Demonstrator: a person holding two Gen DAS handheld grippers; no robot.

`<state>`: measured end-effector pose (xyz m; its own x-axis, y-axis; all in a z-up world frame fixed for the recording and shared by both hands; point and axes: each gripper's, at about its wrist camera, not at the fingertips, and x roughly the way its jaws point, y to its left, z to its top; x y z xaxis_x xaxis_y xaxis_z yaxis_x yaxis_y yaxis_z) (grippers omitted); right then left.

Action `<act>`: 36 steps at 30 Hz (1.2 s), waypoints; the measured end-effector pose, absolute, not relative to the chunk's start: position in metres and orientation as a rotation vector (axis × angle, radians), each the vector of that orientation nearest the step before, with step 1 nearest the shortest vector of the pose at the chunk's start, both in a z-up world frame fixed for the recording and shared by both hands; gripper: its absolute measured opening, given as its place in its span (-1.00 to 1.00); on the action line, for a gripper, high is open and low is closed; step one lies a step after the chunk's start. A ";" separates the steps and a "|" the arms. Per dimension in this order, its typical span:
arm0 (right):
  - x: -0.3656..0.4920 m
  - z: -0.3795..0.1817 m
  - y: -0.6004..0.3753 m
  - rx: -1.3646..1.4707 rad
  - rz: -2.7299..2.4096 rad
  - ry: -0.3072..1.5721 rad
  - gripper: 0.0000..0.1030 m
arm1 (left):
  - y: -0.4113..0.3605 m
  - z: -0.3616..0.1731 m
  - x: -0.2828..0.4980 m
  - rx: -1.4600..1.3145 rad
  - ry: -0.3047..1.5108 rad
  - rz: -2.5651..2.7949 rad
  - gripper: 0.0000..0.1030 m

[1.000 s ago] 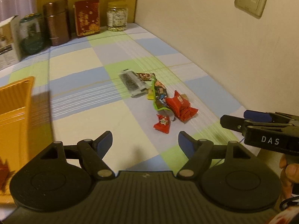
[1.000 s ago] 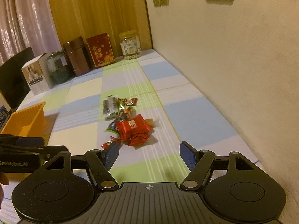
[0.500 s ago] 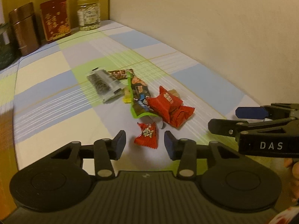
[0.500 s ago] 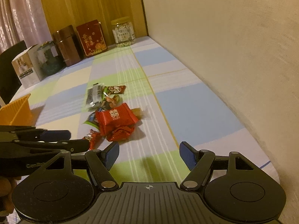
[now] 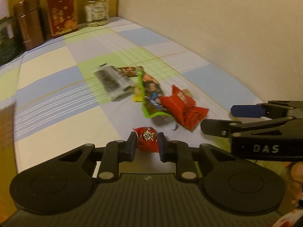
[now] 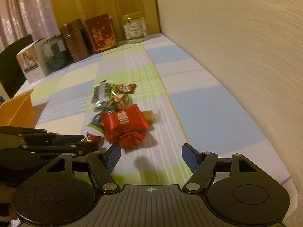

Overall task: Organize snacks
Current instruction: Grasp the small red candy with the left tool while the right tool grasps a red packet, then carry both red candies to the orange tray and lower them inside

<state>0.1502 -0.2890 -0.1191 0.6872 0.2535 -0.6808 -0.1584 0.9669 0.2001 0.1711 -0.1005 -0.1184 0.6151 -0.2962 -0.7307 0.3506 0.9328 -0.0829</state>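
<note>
A small red candy packet (image 5: 147, 139) lies at the near edge of a snack pile, and my left gripper (image 5: 146, 141) is shut on it, both pads pressing its sides. In the right wrist view the same candy (image 6: 90, 138) pokes out past the left gripper (image 6: 83, 141). Behind it lie red candy packets (image 5: 181, 107) (image 6: 125, 124), a green-edged wrapper (image 5: 151, 102) and a grey seaweed-like packet (image 5: 112, 81) (image 6: 100, 94). My right gripper (image 6: 151, 158) stands open just short of the red packets, nothing between its fingers; it shows at the right of the left wrist view (image 5: 219, 119).
An orange bin (image 6: 16, 109) stands at the left on the checked tablecloth. Tins, a red box (image 6: 100, 33), a jar (image 6: 134, 28) and a white carton (image 6: 30, 64) line the back edge. A wall runs close along the right side.
The left gripper came down and forward onto the small red candy and its jaws shut on it. The right gripper moved forward and lower toward the red packets, still open.
</note>
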 end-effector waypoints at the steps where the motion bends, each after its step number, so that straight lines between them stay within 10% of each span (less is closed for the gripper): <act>1: 0.152 -0.119 -0.286 0.117 0.242 0.778 0.39 | -0.097 -0.117 0.170 0.062 0.827 -0.365 -0.60; 10: 0.168 -0.130 -0.260 -0.002 0.303 0.787 0.39 | -0.075 -0.107 0.159 0.006 0.822 -0.333 -0.60; 24: 0.173 -0.136 -0.246 -0.098 0.316 0.785 -0.29 | -0.068 -0.110 0.155 -0.028 0.839 -0.331 -0.60; 36: 0.151 -0.113 -0.260 -0.024 0.272 0.813 -0.32 | -0.061 -0.096 0.135 -0.042 0.837 -0.314 -0.60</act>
<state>0.1512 -0.2603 -0.1132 0.6546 0.2311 -0.7198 -0.2491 0.9649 0.0833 0.1354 -0.0606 -0.0956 0.6263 -0.2903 -0.7235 0.2574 0.9530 -0.1596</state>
